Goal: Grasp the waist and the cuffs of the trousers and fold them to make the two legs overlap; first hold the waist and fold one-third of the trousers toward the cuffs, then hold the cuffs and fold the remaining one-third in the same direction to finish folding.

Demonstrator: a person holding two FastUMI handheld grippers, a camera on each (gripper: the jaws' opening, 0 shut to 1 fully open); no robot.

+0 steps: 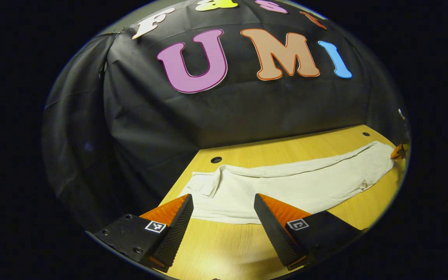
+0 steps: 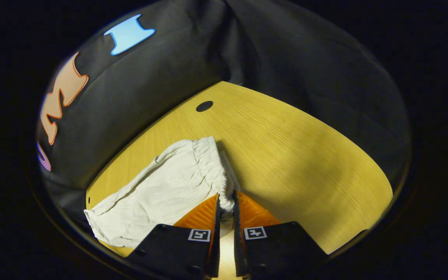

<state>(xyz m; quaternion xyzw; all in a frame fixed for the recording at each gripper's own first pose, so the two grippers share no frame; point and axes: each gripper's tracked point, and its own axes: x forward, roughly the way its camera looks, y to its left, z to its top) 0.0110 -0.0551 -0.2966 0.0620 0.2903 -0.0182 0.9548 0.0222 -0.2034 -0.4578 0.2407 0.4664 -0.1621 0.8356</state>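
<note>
Counter (image 1: 224, 249) of pale wood carries everything here, and across it lie the white trousers (image 1: 286, 186), stretched out long, the legs seemingly already laid one over the other, though we cannot be sure of that from these angles. In the right gripper view we see the gathered elastic waist (image 2: 208, 163) near a dark hole (image 2: 204, 105) in the wood. The right gripper (image 2: 226, 204) has its fingers closed on the near corner of that waistband, cloth pinched between them. The left gripper (image 1: 222, 212) hovers at the other end with its fingers spread wide, near the edge of the cloth around the cuffs (image 1: 204, 184) and gripping nothing.

We judge the waist fold to be the step in hand, grasp made but fold not begun. The next move calls for lifting the waist and carrying it a third of the way toward the cuffs, keeping the layers aligned.
</note>
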